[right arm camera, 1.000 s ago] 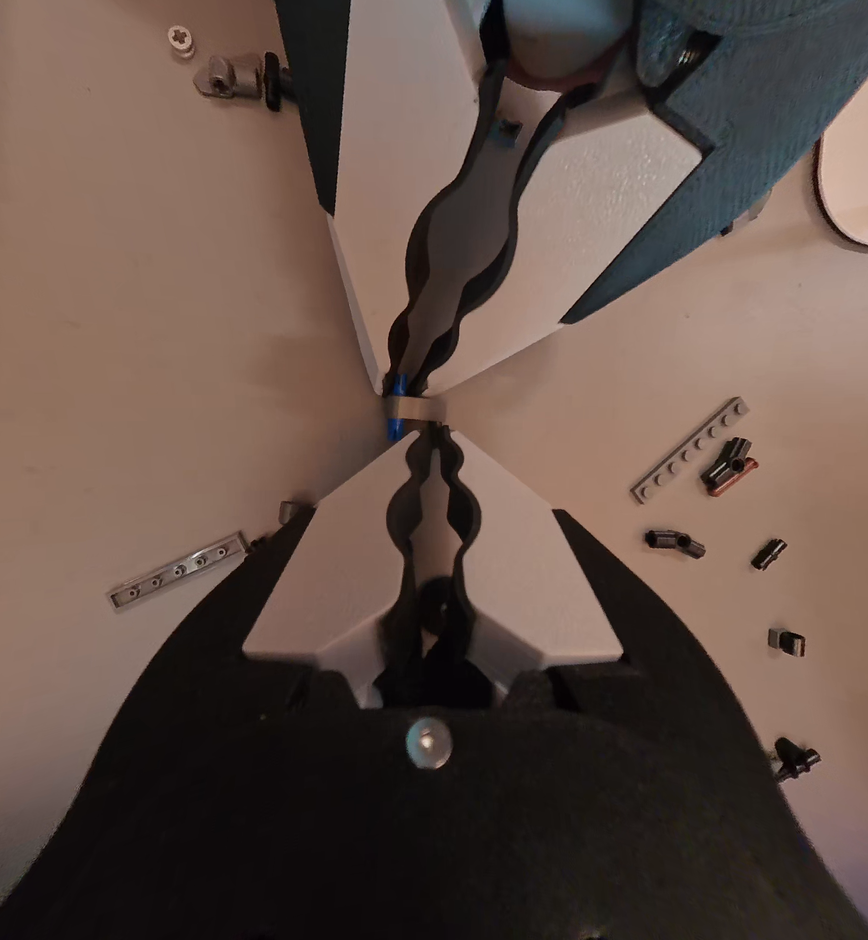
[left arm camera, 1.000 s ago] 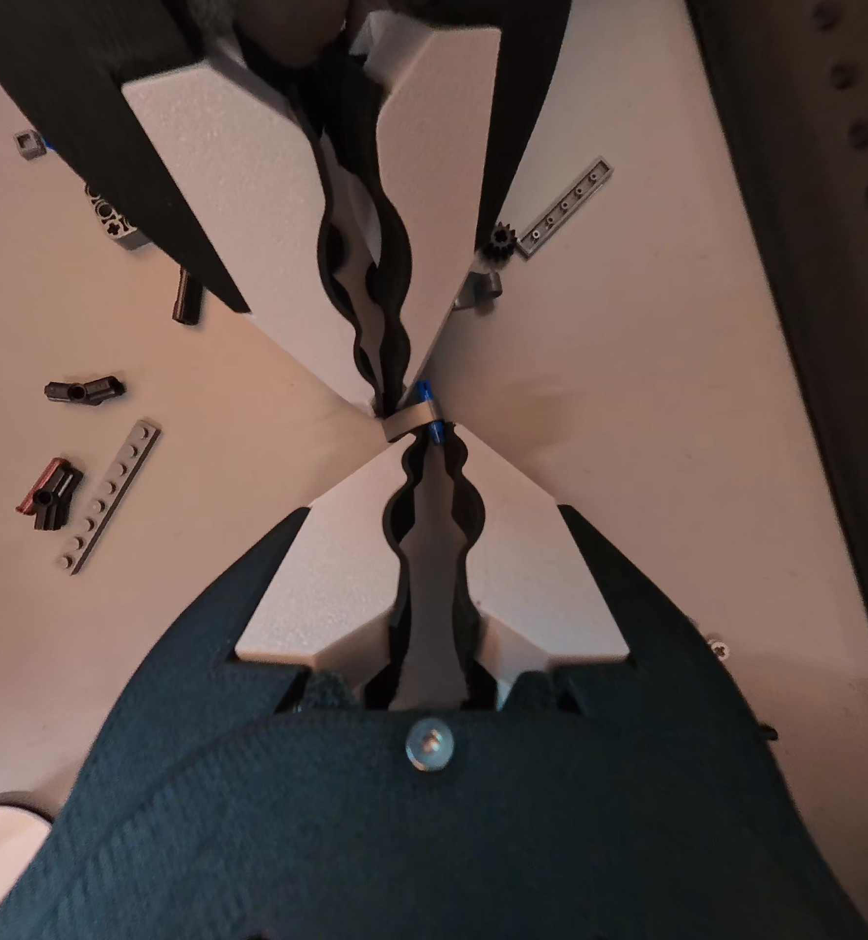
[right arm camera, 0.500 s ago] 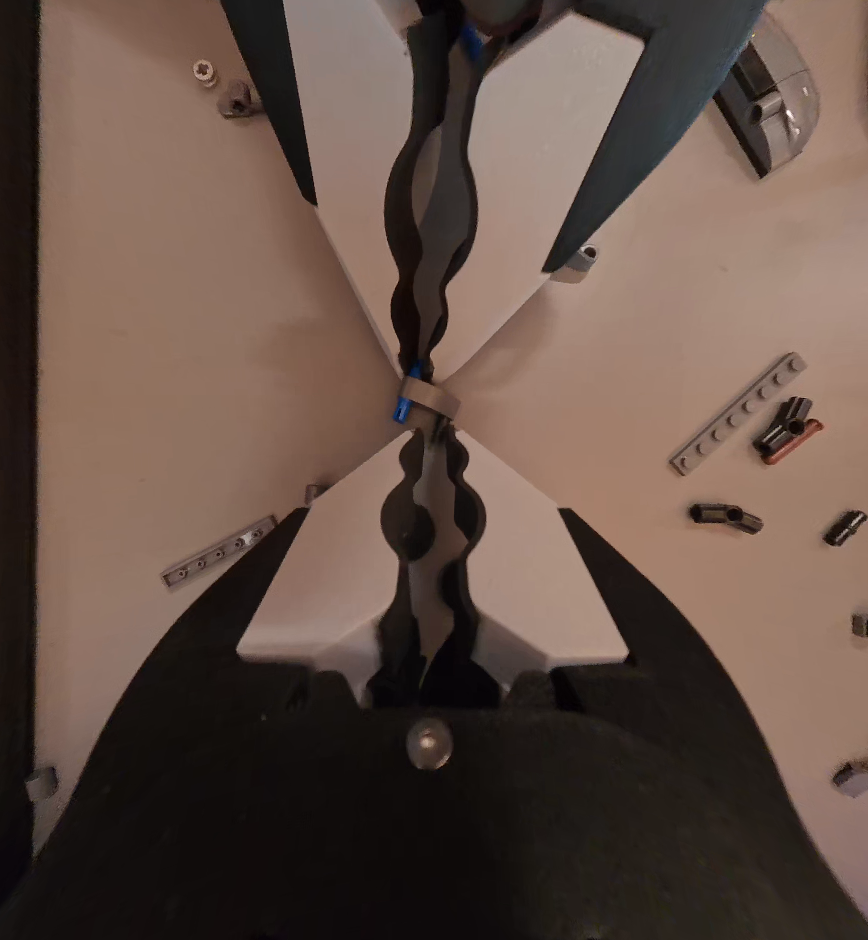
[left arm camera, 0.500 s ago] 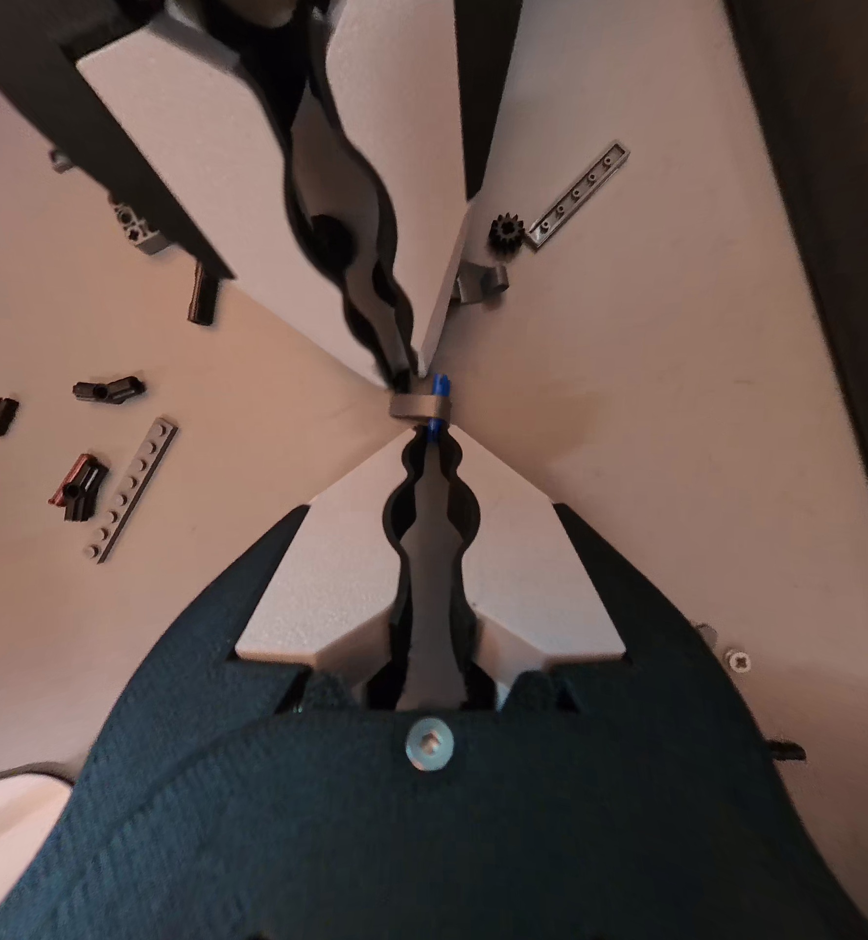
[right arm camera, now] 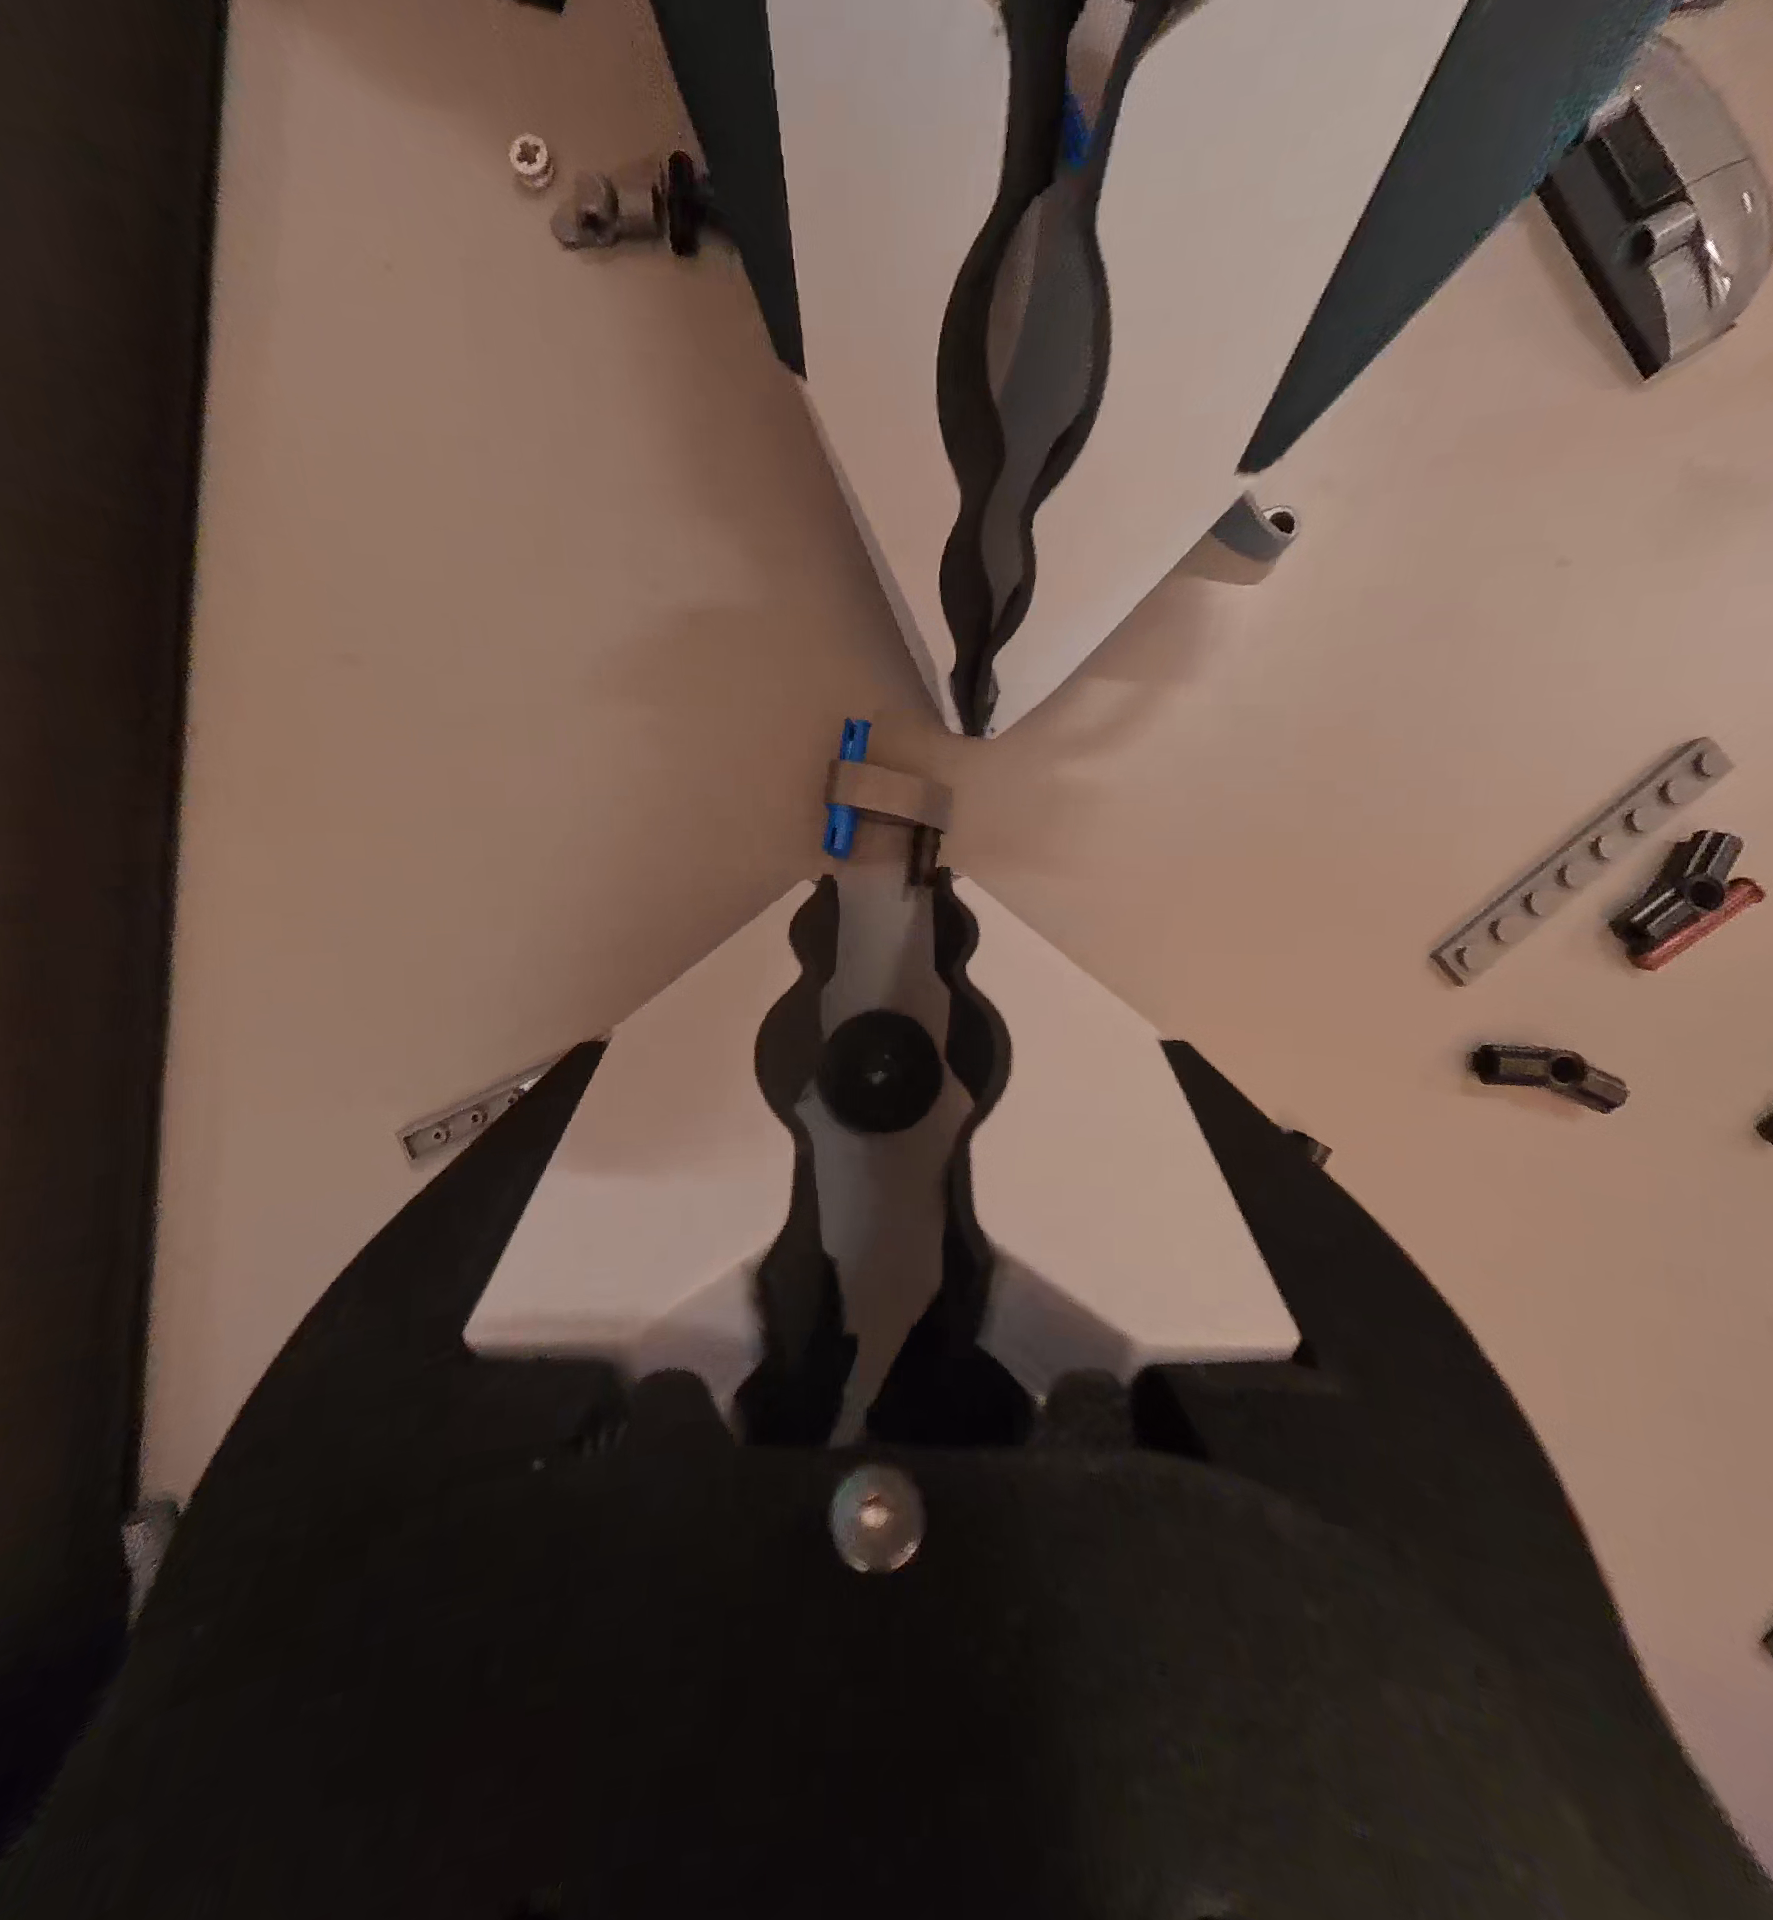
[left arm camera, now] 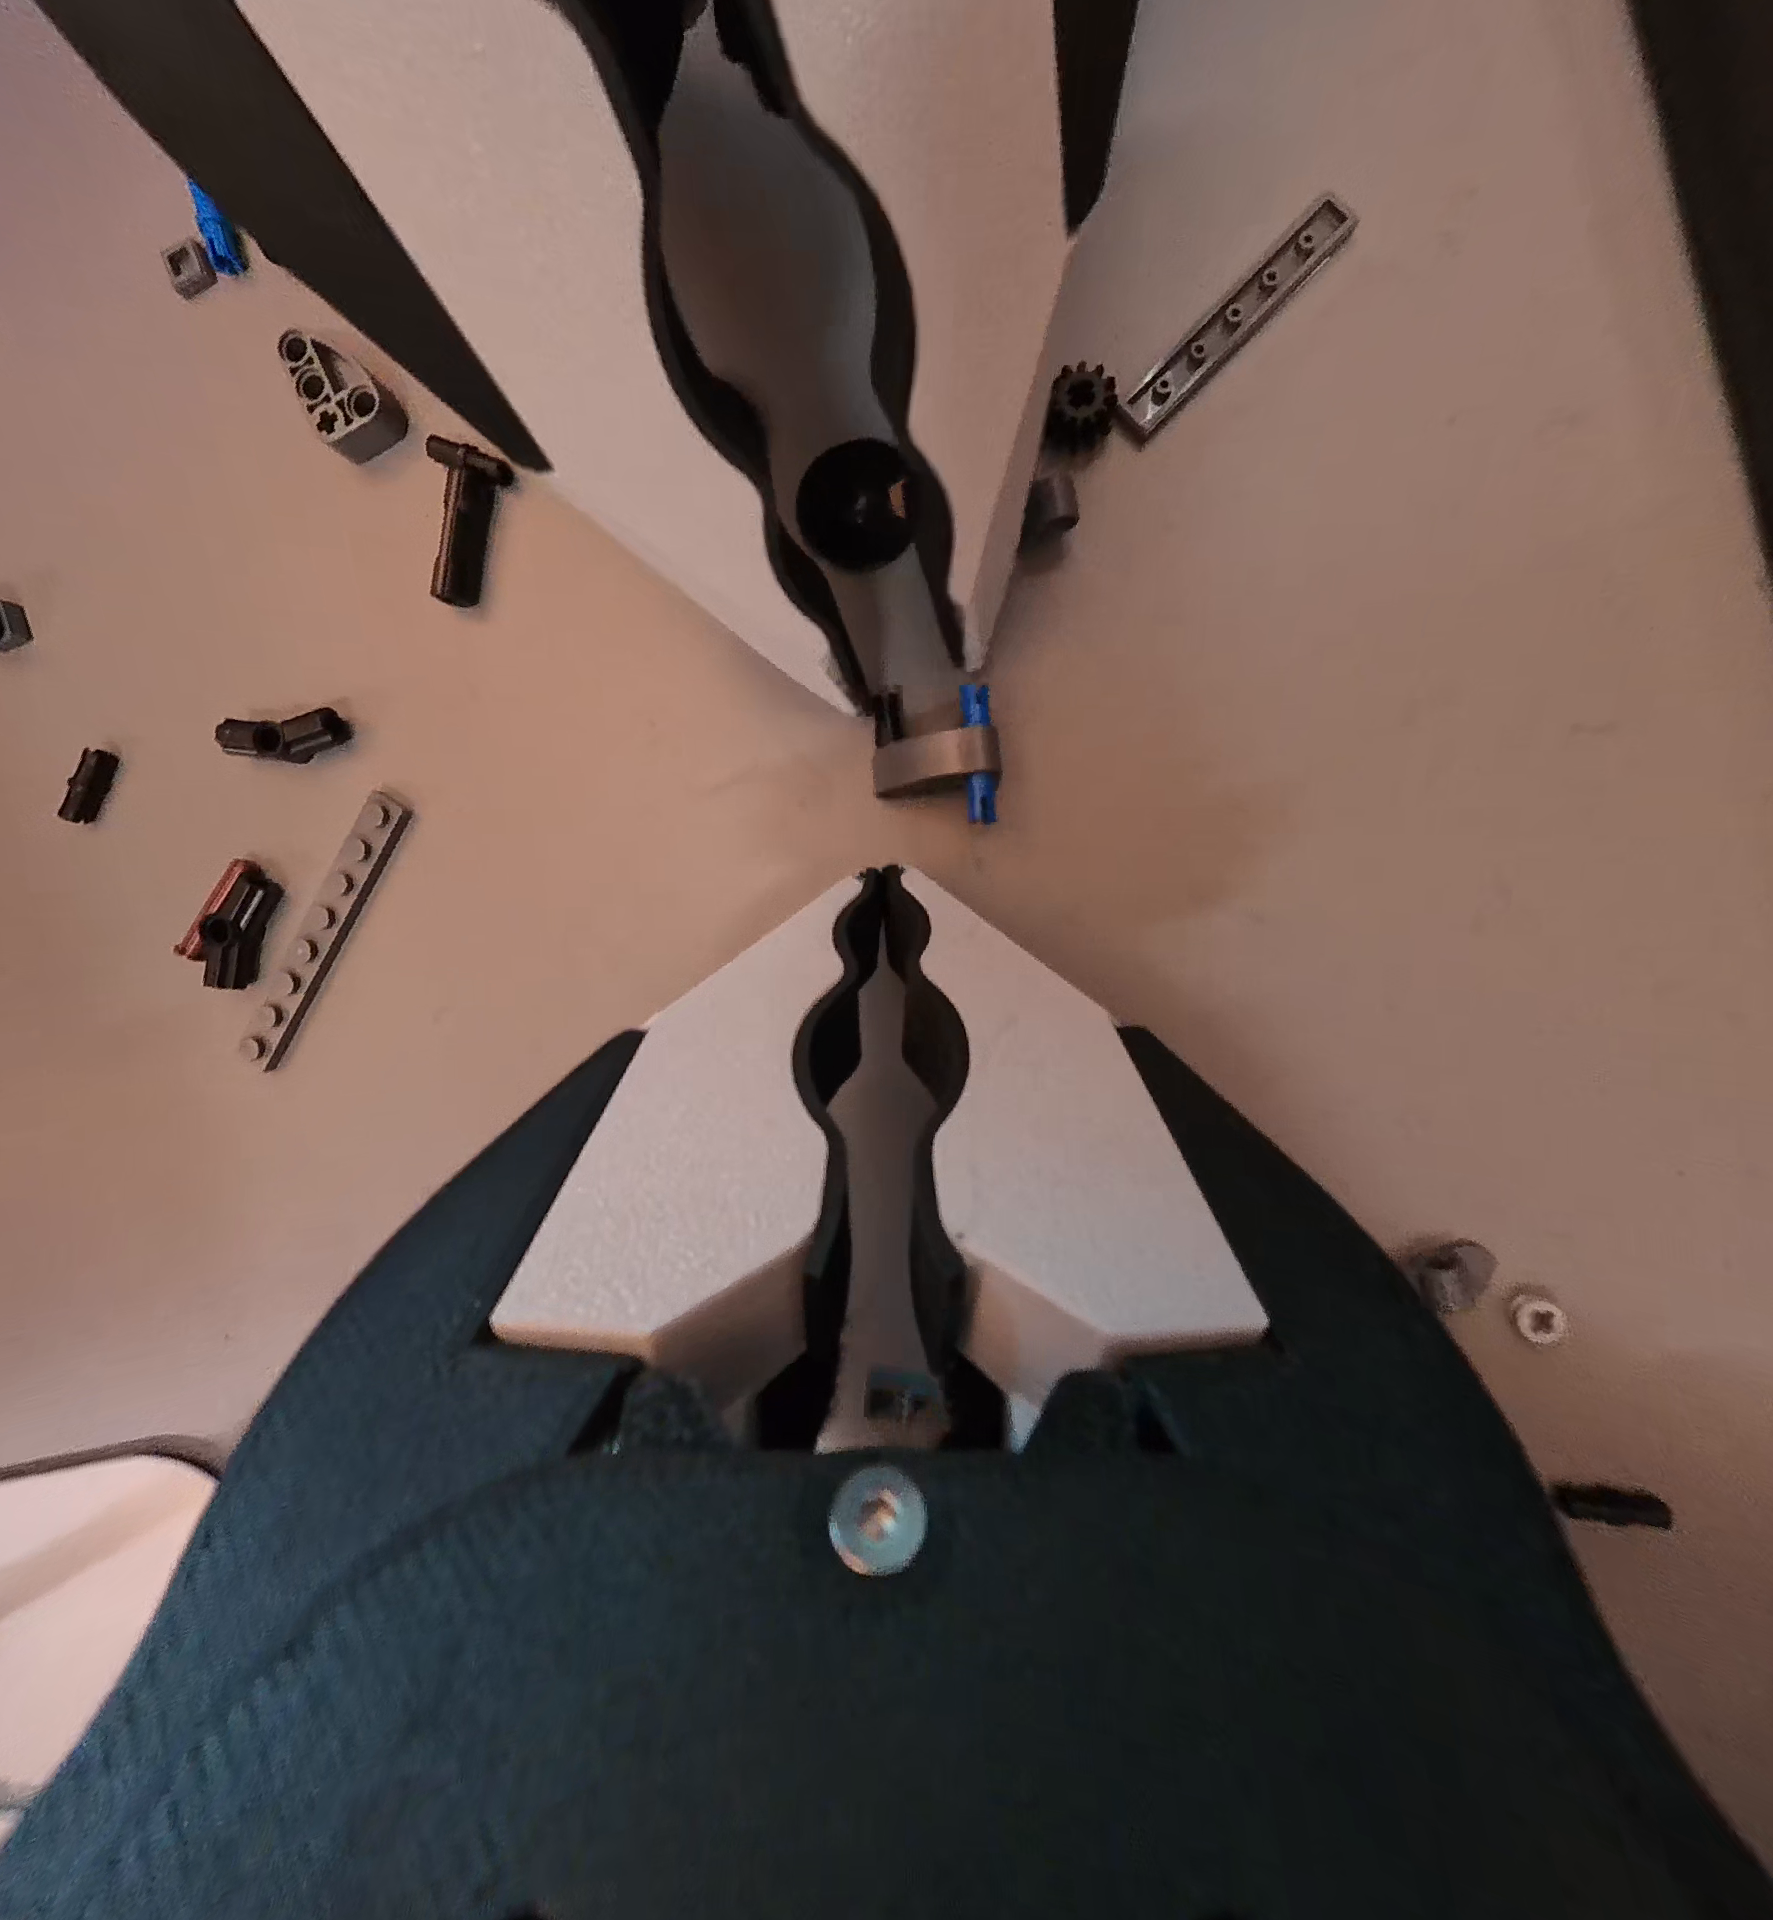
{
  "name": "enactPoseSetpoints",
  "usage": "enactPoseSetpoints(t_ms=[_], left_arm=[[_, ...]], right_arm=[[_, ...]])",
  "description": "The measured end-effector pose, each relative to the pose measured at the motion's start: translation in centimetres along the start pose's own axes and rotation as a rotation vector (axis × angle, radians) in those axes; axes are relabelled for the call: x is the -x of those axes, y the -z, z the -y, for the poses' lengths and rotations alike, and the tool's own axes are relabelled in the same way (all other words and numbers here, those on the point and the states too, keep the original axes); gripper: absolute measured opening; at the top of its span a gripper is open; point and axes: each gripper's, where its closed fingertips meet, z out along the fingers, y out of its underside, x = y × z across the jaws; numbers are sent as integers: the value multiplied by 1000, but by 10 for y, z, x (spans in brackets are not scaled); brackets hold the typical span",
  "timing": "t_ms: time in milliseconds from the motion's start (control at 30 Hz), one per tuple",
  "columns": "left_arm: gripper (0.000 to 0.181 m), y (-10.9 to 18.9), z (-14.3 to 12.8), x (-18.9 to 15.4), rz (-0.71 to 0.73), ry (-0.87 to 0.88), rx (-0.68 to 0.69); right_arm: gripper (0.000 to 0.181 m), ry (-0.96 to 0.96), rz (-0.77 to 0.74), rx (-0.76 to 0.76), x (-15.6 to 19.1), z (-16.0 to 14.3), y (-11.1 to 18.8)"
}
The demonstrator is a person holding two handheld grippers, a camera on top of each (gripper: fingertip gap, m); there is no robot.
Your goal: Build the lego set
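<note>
A small grey beam point(right arm camera: 887, 795) with a blue pin point(right arm camera: 846, 790) through one end hangs above the pale table. My right gripper point(right arm camera: 882, 883), black, is shut on a black pin point(right arm camera: 921, 857) at the beam's other end. In the left wrist view the beam point(left arm camera: 934, 764) hangs from the right gripper point(left arm camera: 923, 686), which comes in from the top. My left gripper point(left arm camera: 882, 878), dark teal, is shut and empty, its tips a short gap below the beam. In the right wrist view the left gripper point(right arm camera: 975, 717) points down just above the beam without touching it.
Loose parts lie on the table: a long grey plate point(left arm camera: 326, 930), black connectors point(left arm camera: 279, 732), a grey rounded beam point(left arm camera: 342, 395), a black gear point(left arm camera: 1079, 395), another grey plate point(left arm camera: 1240, 317). A clear dome piece point(right arm camera: 1671, 229) lies far right. A dark perforated board point(right arm camera: 30, 727) borders the table. The grippers are tip to tip, or close to it.
My left gripper has let go of the beam and drawn back a little. The right gripper keeps hold of the beam, which now hangs free of the left tips.
</note>
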Motion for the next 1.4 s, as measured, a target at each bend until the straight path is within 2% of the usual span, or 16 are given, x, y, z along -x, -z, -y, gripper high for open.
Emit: enactPoseSetpoints(t_ms=[300,433,567,767,933,1400], left_arm=[[19,10,5,-23,-88,39,7],[16,4,1,-21,-67,28,40],[17,6,1,-17,-52,40,24],[12,2,0,-16,-37,33,35],[8,0,2,-16,-39,35,30],[7,0,1,-17,-54,45,21]], right_arm=[[11,13,51,-3,11,3,-2],[11,21,114,-13,24,9,-5],[12,1,75,-21,15,8,-1],[25,32,22,-18,10,11,-5],[17,58,17,-3,12,12,-10],[14,52,8,3,12,12,-11]])
